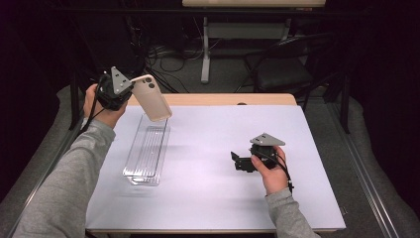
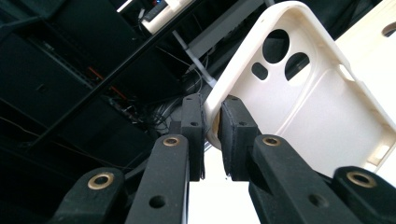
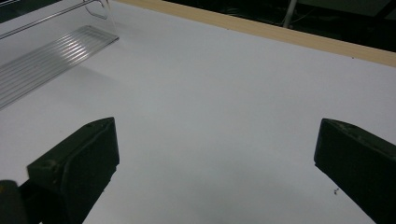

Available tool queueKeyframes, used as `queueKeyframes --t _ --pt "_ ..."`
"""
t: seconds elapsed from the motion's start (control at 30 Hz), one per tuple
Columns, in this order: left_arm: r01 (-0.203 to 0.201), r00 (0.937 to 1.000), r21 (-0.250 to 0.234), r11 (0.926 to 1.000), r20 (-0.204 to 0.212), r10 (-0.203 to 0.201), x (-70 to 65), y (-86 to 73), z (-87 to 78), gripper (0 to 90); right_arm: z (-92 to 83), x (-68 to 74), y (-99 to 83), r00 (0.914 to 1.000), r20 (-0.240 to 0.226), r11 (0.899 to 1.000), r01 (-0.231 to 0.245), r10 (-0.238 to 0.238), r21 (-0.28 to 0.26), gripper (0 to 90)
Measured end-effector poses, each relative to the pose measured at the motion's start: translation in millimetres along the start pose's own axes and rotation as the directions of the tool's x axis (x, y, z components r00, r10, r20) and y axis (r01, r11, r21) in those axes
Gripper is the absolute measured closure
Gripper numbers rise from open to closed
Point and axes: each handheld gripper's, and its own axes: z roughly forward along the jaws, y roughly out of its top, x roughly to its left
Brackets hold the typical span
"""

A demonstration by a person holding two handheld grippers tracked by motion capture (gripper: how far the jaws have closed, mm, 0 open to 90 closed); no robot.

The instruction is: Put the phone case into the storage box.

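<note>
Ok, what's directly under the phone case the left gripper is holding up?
The far end of the clear tray sits below the cream phone case, which the left gripper pinches by its edge. The case covers the tray's far rim.

Phone case (image 2: 303, 98) corner between jaws

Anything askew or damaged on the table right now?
Nothing damaged. The phone case hangs tilted above the clear tray, pinched only by one edge in the left gripper. The right gripper is open over bare table.
</note>
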Motion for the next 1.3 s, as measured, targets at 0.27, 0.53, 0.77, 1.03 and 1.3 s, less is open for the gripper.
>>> queueKeyframes --t 0.27,0.53,0.77,1.03,1.3 --pt "-0.056 0.9973 0.007 0.9984 -0.046 0.057 0.7 -3.3 2.4 81.1 0.5 -0.1 -0.7 1.0 0.0 1.0 0.0 0.0 0.005 0.0" --pt "-0.149 0.9861 0.028 0.9885 -0.071 0.15 -8.6 -5.7 11.7 81.1 0.7 -0.1 -0.8 1.0 -0.003 1.0 0.001 -0.001 0.005 0.0" --pt "-0.176 0.98 0.027 0.984 -0.089 0.178 -11.1 -8.7 19.5 81.1 1.0 0.2 -1.0 1.0 -0.004 1.0 -0.001 0.001 0.001 0.0" --pt "-0.2 0.9746 0.019 0.9797 -0.1 0.201 -15.4 -12.6 27.2 81.1 -0.3 0.3 -0.5 1.0 -0.005 1.0 -0.001 0.001 -0.005 0.0" --pt "-0.204 0.9739 0.02 0.9787 -0.097 0.205 -21.5 -22.6 38.3 81.2 -0.9 -0.9 -1.4 1.0 0.0 1.0 0.002 -0.002 -0.002 0.0"
